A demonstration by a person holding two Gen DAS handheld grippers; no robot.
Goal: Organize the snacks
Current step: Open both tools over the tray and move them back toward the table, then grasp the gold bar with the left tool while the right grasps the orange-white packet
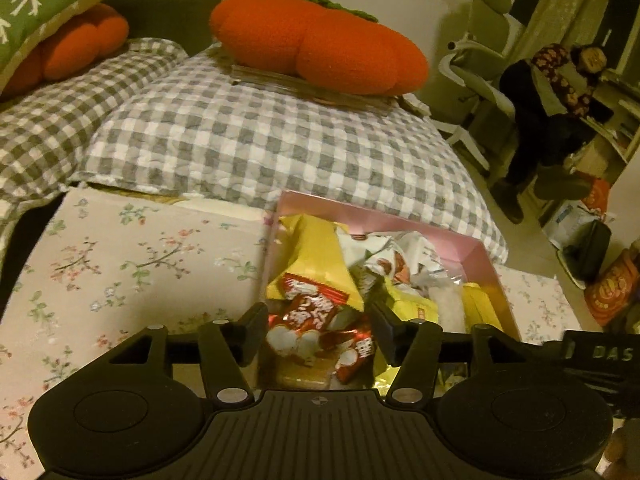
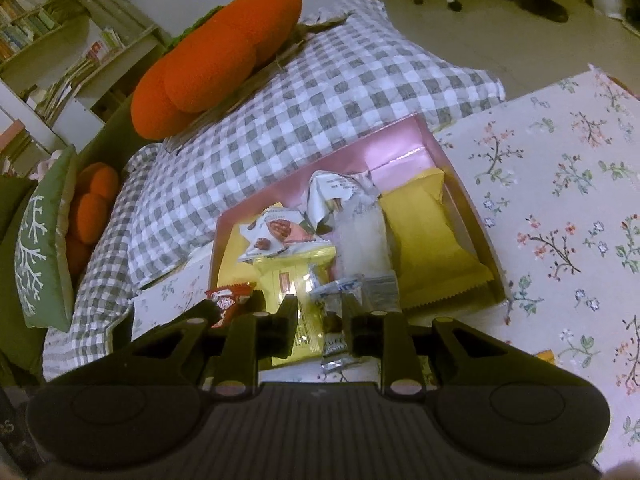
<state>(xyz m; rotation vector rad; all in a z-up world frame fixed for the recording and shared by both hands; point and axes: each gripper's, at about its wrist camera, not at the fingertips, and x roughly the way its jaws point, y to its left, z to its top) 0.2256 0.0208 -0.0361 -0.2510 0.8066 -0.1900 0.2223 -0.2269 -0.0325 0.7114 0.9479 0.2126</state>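
Observation:
A pink box [image 1: 384,220] of snack packets lies on a floral cloth. My left gripper [image 1: 320,328] hangs over its near left corner. It is open, and a red packet with white print [image 1: 308,320] lies in the gap. A large yellow packet [image 1: 316,256] leans behind it. In the right wrist view my right gripper [image 2: 320,328] is at the near edge of the box [image 2: 360,148]. Its jaws are slightly apart. A small silver packet [image 2: 340,288] sits in the narrow gap by the right finger, over a pale yellow packet [image 2: 280,280]. The red packet [image 2: 226,300] shows at the left.
The floral cloth [image 1: 140,260] spreads left of the box and also to its right [image 2: 560,200]. A grey checked cushion [image 1: 260,140] butts against the box's far side, with an orange pumpkin pillow [image 1: 320,40] on top. A seated person [image 1: 552,100] and a white chair [image 1: 476,76] are far right.

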